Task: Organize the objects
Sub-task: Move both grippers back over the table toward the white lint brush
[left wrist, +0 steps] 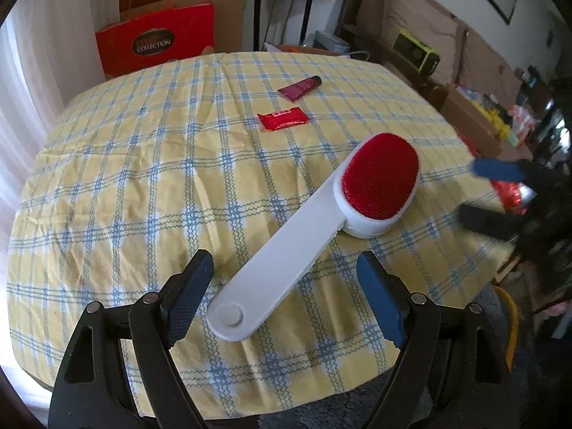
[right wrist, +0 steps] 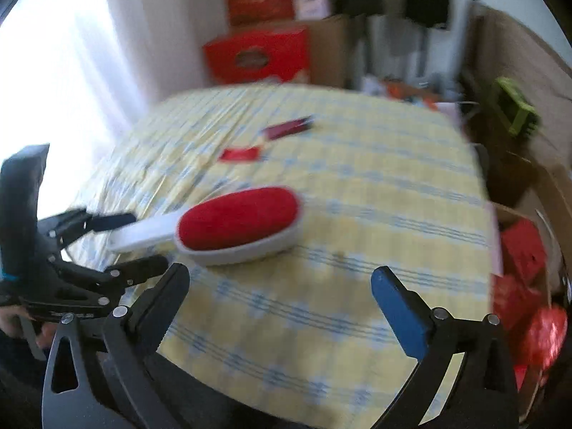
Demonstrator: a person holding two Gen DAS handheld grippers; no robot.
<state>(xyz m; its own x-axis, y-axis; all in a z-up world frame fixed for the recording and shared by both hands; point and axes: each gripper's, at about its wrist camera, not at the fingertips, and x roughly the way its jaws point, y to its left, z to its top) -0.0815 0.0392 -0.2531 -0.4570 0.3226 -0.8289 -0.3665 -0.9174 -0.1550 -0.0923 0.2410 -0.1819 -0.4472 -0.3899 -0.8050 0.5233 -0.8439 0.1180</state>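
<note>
Left tool (left wrist: 284,286) hangs spread around the white handle of the lint brush (left wrist: 379,186) without touching; right tool (right wrist: 280,296) gapes empty above the tabletop (right wrist: 357,214).

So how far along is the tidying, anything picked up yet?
Nothing looks sorted yet. The lint brush, red packet and maroon tube all lie loose on the checked tablecloth. The left gripper stands open around the brush handle without clamping it; the right gripper is open and empty.
</note>
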